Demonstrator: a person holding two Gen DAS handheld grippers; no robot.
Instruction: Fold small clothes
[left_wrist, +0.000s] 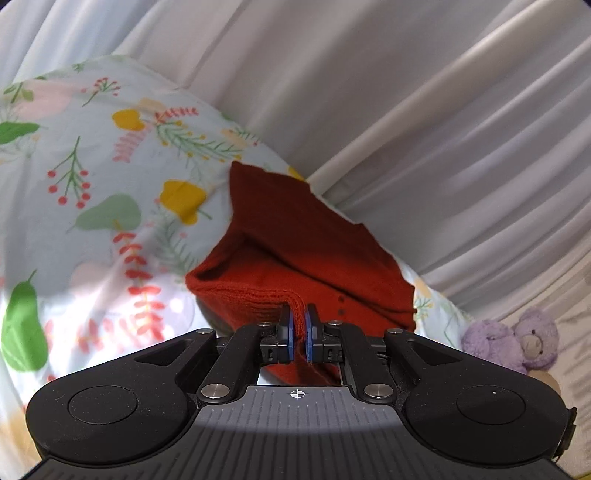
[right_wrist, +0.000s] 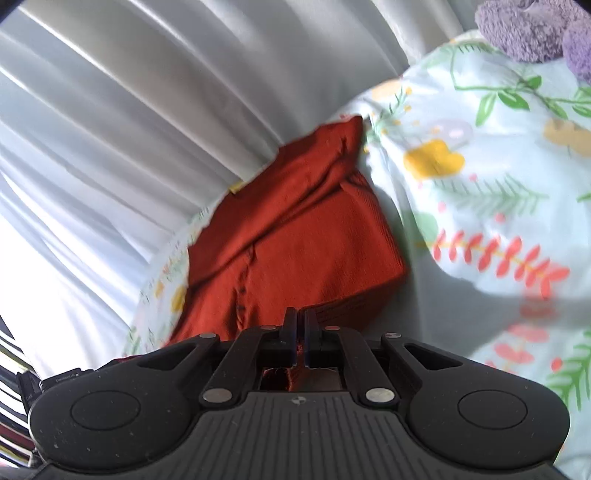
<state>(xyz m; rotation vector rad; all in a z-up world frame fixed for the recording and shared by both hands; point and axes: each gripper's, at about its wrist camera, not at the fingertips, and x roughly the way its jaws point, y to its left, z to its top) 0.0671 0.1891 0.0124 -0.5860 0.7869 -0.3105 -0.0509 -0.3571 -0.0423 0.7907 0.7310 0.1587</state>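
A small rust-red knit garment (left_wrist: 295, 258) with a row of small buttons lies folded over on a floral bedsheet (left_wrist: 92, 177). My left gripper (left_wrist: 298, 314) is shut on the garment's near ribbed edge, with red cloth pinched between its blue pads. The same garment (right_wrist: 295, 229) fills the middle of the right wrist view. My right gripper (right_wrist: 300, 319) is shut on its near edge too, with red cloth showing between the pads. Both grippers hold the edge lifted a little off the sheet.
A white pleated curtain (left_wrist: 406, 92) hangs behind the bed and also shows in the right wrist view (right_wrist: 129, 110). A purple plush bear (left_wrist: 517, 339) lies at the right on the bed; it shows at the top right in the right wrist view (right_wrist: 535, 29).
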